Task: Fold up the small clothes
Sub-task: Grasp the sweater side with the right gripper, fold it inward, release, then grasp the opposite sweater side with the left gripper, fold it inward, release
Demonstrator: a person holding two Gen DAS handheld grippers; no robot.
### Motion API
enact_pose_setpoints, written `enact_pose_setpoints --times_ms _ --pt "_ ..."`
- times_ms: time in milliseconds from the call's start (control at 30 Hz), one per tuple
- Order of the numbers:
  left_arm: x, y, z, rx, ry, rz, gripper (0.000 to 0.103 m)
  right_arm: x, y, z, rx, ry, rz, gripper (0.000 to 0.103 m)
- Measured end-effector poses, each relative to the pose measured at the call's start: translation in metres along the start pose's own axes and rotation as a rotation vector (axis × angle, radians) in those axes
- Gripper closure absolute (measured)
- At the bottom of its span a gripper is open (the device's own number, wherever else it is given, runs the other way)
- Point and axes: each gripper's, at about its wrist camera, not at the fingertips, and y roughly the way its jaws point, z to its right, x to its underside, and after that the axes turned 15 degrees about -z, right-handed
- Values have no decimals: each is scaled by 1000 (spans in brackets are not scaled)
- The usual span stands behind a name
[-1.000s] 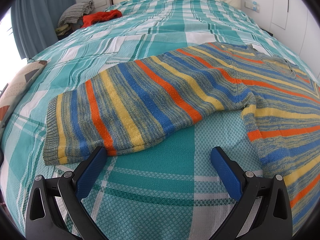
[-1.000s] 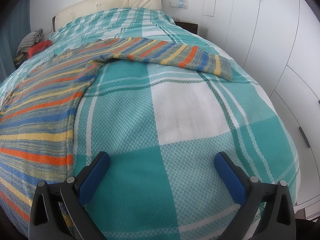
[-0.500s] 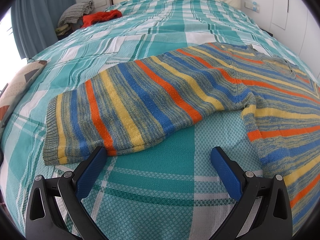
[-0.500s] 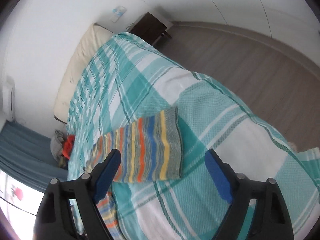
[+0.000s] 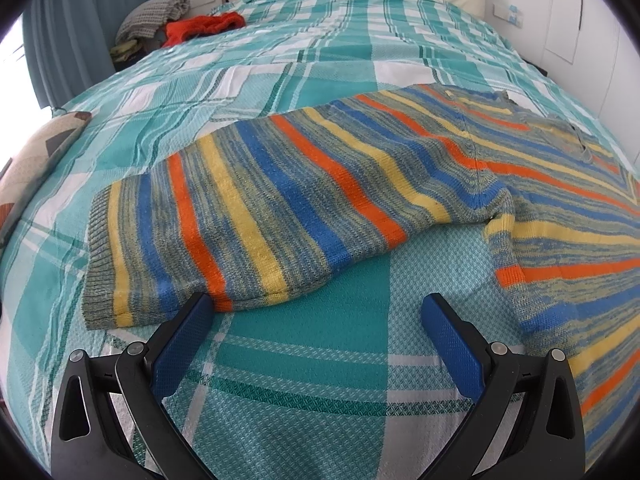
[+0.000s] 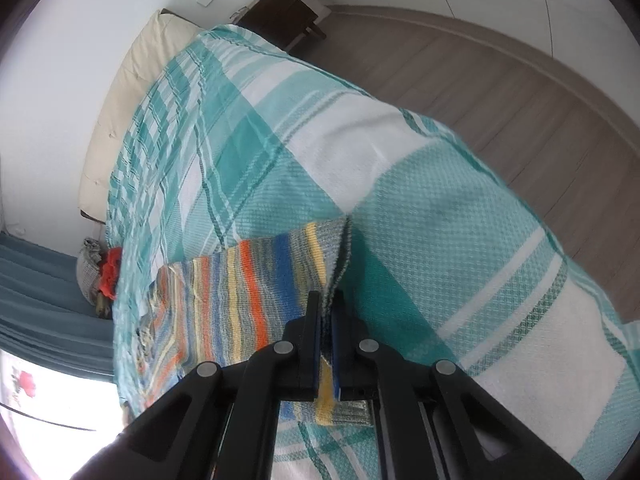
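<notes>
Two grippers going here, and only one's got anything in it. Striped sweater (image 5: 360,184) is spread flat across the teal plaid bedspread (image 5: 304,336), one sleeve stretched out to the left with its ribbed cuff (image 5: 98,264) at the far left end. Left gripper (image 5: 316,320) sits low over the blanket with its blue fingers (image 5: 182,344) spread wide, nothing between them; the left finger's tip is right at the near edge of that sleeve. Right gripper (image 6: 327,304) is clamped tight on the other sleeve's cuff (image 6: 340,256), knit bunched up between the pads. Far corner of the bed has a red garment (image 5: 204,26) next to a grey folded pile (image 5: 154,14).
</notes>
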Motion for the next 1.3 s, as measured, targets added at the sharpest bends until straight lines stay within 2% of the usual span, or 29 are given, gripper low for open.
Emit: enact_pose_setpoints --times_ms 67,133,233,333,367,400,433,467,567,667,700,767,800,833,867,900,933,967,1033,1133,1200,1300 --pt "0 -3 0 -3 13 -22 0 9 -15 -41 43 -117 35 99" --pt "2 -10 0 -28 -13 -28 1 23 -28 -96 22 -259 45 99" --pt "12 -27 4 -57 -48 -18 1 49 -30 -192 -121 -450 -2 99" --pt "31 -57 5 -18 -80 34 1 73 -3 -274 -256 -578 -86 97" --pt "39 -68 4 6 -93 54 1 80 11 -294 -294 -605 -118 92" --pt "48 -78 3 33 -107 76 1 85 29 -311 -323 -626 -164 82" --pt "56 -86 2 56 -121 95 1 90 48 -324 -331 -636 -215 47" --pt "64 -92 0 79 -133 111 1 94 64 -331 -326 -636 -253 20" --pt "83 -98 -3 127 -144 121 0 100 89 -330 -361 -611 -275 20" --pt "98 -95 0 163 -139 121 1 93 104 -303 -375 -522 -317 20" --pt "103 -94 1 171 -133 119 1 90 113 -291 -355 -491 -342 20" --pt "108 -92 6 182 -111 94 1 84 131 -261 -240 -421 -367 20" --pt "110 -93 8 182 -99 81 1 81 141 -243 -145 -380 -375 20" --pt "111 -95 9 176 -92 77 1 78 149 -226 -34 -339 -376 25" --pt "112 -99 7 169 -92 81 1 77 151 -211 30 -307 -358 42" --pt "114 -102 4 167 -98 85 1 77 145 -200 6 -294 -329 43" --pt "116 -103 0 169 -110 82 1 80 136 -195 0 -295 -293 42" --pt "116 -103 -4 174 -126 72 1 87 123 -194 24 -325 -247 33" --pt "118 -98 -12 181 -157 39 1 109 100 -196 91 -433 -164 24" --pt "110 -86 -19 201 -171 -20 1 147 76 -185 124 -556 -126 24" --pt "92 -88 -37 246 -220 -6 1 169 68 -168 162 -594 -100 23" --pt "54 -86 -80 345 -340 33 1 191 59 -132 191 -557 -77 23"
